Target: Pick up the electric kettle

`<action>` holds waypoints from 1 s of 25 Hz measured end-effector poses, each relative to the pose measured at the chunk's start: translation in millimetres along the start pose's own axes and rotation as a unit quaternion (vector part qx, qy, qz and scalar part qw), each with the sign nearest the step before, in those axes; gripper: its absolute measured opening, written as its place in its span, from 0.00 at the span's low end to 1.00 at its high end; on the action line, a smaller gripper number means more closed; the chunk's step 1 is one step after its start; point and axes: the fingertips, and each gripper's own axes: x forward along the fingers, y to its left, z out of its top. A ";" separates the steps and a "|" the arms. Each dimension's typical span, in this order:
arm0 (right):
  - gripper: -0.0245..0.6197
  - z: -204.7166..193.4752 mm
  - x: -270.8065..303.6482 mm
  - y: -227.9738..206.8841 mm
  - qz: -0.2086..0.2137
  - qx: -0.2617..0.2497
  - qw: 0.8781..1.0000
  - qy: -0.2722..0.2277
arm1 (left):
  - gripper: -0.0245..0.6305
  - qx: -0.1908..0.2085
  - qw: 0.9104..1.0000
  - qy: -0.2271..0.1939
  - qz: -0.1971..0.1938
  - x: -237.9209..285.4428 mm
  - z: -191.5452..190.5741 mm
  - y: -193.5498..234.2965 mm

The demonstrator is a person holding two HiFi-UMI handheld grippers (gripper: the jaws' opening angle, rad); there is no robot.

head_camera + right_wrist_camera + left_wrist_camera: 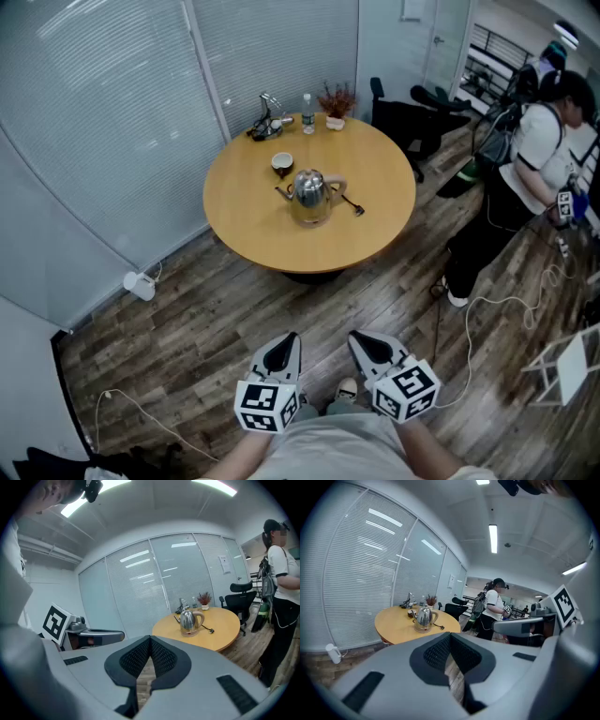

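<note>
Across the wooden floor [187, 309] from us, the electric kettle [312, 195] stands upright near the middle of the round worktop [375, 239]. In the head view its spout points left and its handle sits to the right. A black cord [353, 206] lies on the worktop just beside the kettle's base, on the handle side. A small cup [282, 165] stands near the kettle on the far left side, apart from it. Along the far edge of the worktop we see a clear bottle [307, 112] and a potted plant [336, 105] close together, and to their left a dark object that we cannot make out.

We hold both tools low and close to our body, side by side and well apart from the worktop, both aimed toward it. The left tool [287, 341] is closed: in the left gripper view its dark pads [438, 651] meet at the tips and nothing sits between them, with the kettle [424, 618] far beyond. The right tool [362, 341] is closed as well, its pads [161, 657] pressed together on nothing, and the kettle [188, 619] shows in the distance above them.

A person [525, 178] in a white top stands at the right of the room, well away from the worktop, and a black chair [403, 117] sits behind it.
</note>
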 end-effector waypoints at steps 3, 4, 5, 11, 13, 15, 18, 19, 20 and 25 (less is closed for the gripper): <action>0.09 0.3 -1.1 -1.3 0.001 0.000 1.000 0.003 | 0.04 -0.001 1.000 0.001 0.000 0.1 -0.1 -0.5; 0.09 0.2 -1.1 -2.3 0.001 0.000 1.000 0.004 | 0.04 -0.001 1.000 0.002 0.000 0.8 -0.5 -0.5; 0.09 -0.2 -0.9 -3.4 0.000 -0.001 1.000 0.004 | 0.04 -0.001 1.000 0.002 0.000 1.6 -0.9 -0.4; 0.09 -1.5 0.8 -9.4 -0.001 0.000 1.000 0.007 | 0.04 -0.005 1.000 0.005 0.000 8.0 -1.1 -0.7; 0.09 1.6 1.3 -11.9 0.000 0.007 1.000 0.000 | 0.04 -0.005 1.000 0.002 0.000 11.9 1.6 -2.1; 0.09 7.5 -0.3 -17.3 -0.004 0.008 1.000 -0.013 | 0.04 -0.004 1.000 -0.001 0.001 16.3 4.3 -4.2; 0.09 11.8 -4.8 -26.9 -0.011 -0.008 1.000 -0.018 | 0.04 -0.004 1.000 -0.004 0.006 22.5 6.6 -8.8; 0.09 12.3 -5.8 -29.6 -0.007 -0.009 1.000 -0.018 | 0.04 -0.004 1.000 -0.006 0.008 24.6 7.1 -10.4; 0.09 12.5 -6.6 -32.4 0.000 -0.006 1.000 -0.018 | 0.04 -0.005 1.000 -0.007 0.011 26.7 7.6 -12.2; 0.09 7.8 -13.5 -46.6 0.033 -0.020 0.999 0.005 | 0.04 -0.009 1.000 -0.011 0.026 36.1 6.2 -27.4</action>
